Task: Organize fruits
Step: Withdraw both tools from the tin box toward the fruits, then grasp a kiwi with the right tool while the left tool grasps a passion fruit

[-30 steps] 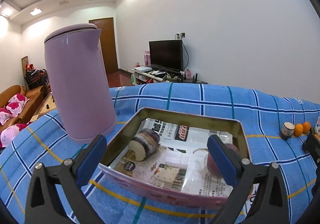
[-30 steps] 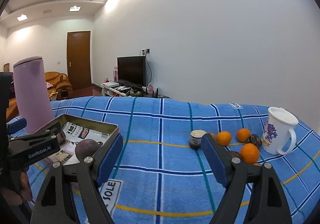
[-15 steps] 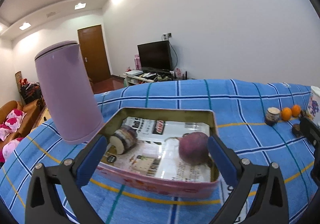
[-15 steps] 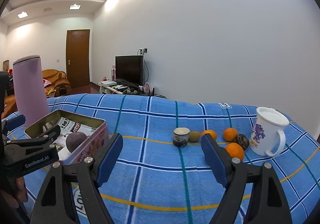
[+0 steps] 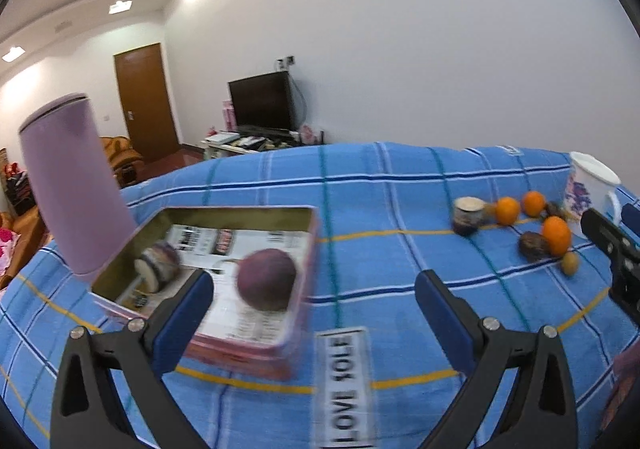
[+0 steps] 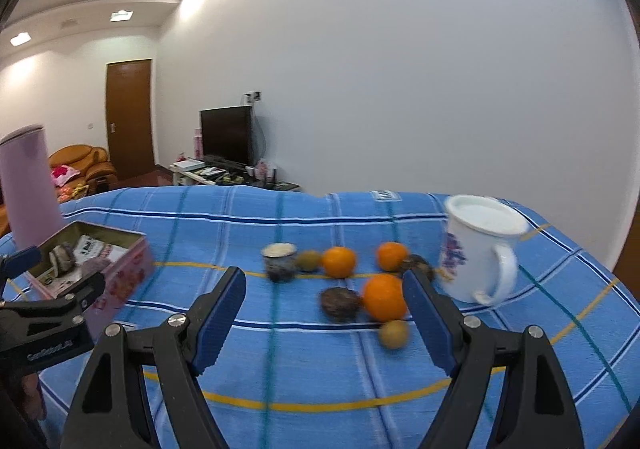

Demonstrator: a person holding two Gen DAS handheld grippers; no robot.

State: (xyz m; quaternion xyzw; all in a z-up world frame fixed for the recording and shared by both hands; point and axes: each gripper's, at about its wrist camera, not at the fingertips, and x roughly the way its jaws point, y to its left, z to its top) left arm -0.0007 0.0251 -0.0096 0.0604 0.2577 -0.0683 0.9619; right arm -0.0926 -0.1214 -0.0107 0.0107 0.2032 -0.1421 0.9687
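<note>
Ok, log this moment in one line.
left gripper: open, empty | right gripper: open, empty | tin: purple fruit inside | oranges: on cloth

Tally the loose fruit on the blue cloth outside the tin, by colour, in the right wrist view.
Orange fruits: 3
Yellow-green fruits: 2
Dark brown fruits: 2
Total: 7

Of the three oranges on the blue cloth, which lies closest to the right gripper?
The largest-looking orange, beside the dark brown fruit. The other two oranges sit farther back, level with the small cup.
</note>
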